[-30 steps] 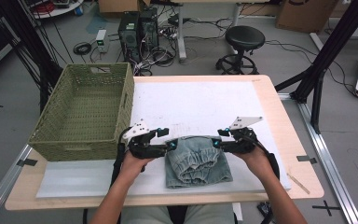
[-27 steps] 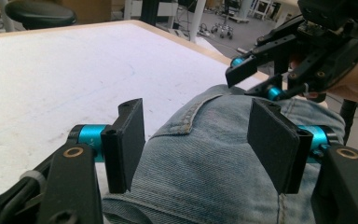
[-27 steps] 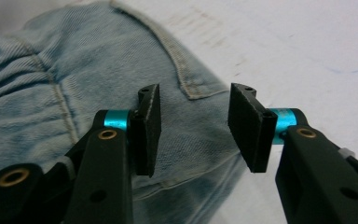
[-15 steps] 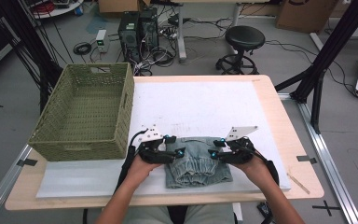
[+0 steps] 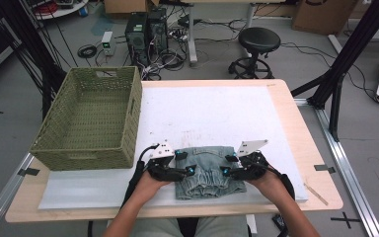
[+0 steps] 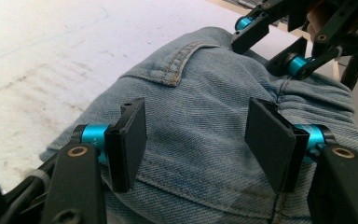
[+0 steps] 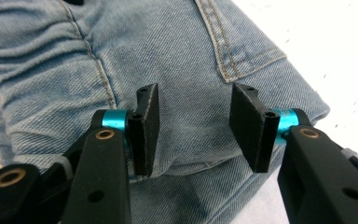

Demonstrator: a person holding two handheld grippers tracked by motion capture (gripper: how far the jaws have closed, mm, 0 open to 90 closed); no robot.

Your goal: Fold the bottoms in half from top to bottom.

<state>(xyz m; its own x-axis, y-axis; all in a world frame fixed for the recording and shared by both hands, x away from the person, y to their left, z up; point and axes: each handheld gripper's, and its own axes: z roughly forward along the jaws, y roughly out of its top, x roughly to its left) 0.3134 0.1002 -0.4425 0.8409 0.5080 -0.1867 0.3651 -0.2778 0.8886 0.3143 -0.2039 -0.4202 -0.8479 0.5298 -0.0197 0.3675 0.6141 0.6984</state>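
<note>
Jeans: we see folded blue denim jeans under the jaws, with a back pocket corner stitched in orange thread.
Left gripper: our left gripper has its jaws apart over the denim, gripping nothing; they have just been closing a little.
Right gripper: the right gripper rests at the far edge of the jeans.
Surface: the white table cover lies at the left.
</note>
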